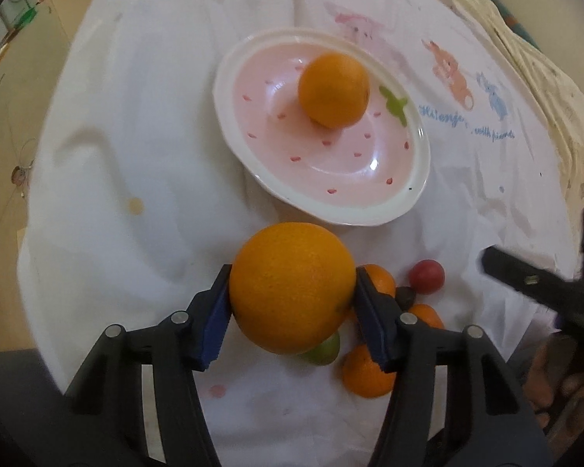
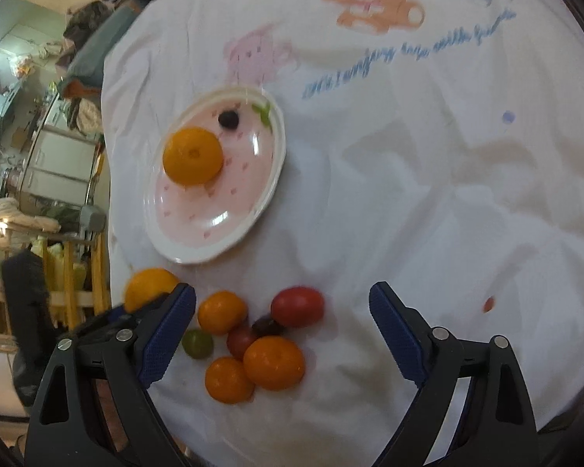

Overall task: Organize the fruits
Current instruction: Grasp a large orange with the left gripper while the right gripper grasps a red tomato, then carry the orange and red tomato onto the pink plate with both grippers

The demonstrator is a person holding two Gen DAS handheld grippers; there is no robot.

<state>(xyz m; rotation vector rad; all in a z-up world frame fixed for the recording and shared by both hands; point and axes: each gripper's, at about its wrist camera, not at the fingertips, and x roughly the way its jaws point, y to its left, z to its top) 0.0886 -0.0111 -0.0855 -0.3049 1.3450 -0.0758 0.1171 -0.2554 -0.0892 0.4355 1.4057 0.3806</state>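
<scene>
Between the blue pads (image 1: pixel 219 319) of the left gripper (image 1: pixel 292 313) a big orange (image 1: pixel 290 288) is sitting, the jaws closing on its widest part, just short of the plate (image 1: pixel 385 202). It is hanging over the pile (image 2: pixel 249 346) of small fruit, and whether it is clear of the cloth (image 1: pixel 136 116) cannot be told. The right gripper (image 2: pixel 282 330) is gaping wide and gripping nothing, hovering over the same pile.

Risk, as I judge it: the orange is round, firm and pebbly-skinned, and the pads are touching it only at two small patches, so a tilt or a jolt could be letting it roll out. Dropping from here, it would be landing on the soft little fruits below, a green one (image 1: pixel 325 350), a red tomato (image 2: pixel 298 306) and several tangerines, scattering or bruising them. Squeezing harder could be marking the skin.

The plate is glossy ceramic, oval, pink with red flecks inside a white rim, and shallow; a second orange (image 1: pixel 334 89) is already lying in it, with a small dark berry (image 2: pixel 229 119) behind it. Anything round set down fast could be skating on that glaze and knocking the other fruit over the low rim. The cloth is thin, white and creased, printed with pale cartoon animals, and its folds could be steering a loose fruit toward the table edge.
</scene>
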